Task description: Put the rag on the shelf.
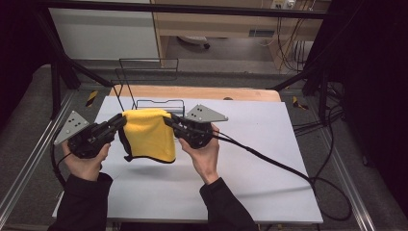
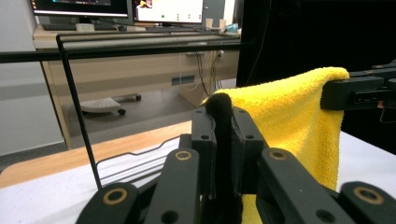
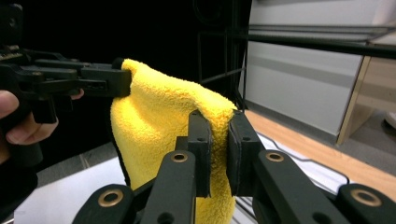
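No legible text, label, brand, number or sign appears in any view. The monitor screens (image 2: 121,9) beyond the jaws in the left gripper view show content too small and blurred to read. The small dark plate on the pale wooden desk front (image 1: 261,32) in the high view carries no readable characters.

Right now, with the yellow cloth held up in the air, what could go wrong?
1. Each hand-held gripper, left and right, pinches just a top corner of the cloth, so a corner might slip out and the cloth would drop.
2. The wire rack stands close behind, so the hanging cloth could snag on it.
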Available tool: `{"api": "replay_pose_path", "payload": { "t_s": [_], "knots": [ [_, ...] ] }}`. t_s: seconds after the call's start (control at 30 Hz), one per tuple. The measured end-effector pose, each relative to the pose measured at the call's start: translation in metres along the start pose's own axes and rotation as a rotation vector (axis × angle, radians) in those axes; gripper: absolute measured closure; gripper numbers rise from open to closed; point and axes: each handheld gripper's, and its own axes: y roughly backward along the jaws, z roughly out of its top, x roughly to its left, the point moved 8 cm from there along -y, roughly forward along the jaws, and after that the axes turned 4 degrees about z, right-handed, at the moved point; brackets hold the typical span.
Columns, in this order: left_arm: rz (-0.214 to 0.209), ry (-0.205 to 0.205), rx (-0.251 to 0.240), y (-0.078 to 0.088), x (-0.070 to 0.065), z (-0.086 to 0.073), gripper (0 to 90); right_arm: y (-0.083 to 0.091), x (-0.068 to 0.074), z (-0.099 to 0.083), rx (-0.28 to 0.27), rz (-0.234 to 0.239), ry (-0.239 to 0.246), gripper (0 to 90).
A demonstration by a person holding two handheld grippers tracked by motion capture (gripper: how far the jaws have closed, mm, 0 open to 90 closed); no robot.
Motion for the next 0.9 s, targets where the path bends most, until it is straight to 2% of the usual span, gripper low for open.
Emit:
{"api": "replay_pose_path", "payload": {
  "t_s": [0.23, 0.4, 0.9],
  "knots": [
    [-0.001, -0.004, -0.037, -0.001, 0.0, 0.013, 81.3, 0.002, 0.0, 0.014, -0.03, -0.018, 0.024, 82.2],
    [-0.009, 0.001, -0.082, 0.0, 0.001, 0.024, 81.3, 0.004, 0.0, 0.026, -0.062, -0.027, 0.039, 82.2],
    [0.007, 0.016, -0.181, 0.001, 0.006, 0.056, 81.3, 0.003, 0.002, 0.062, -0.118, -0.06, 0.093, 82.3]
  ]
}}
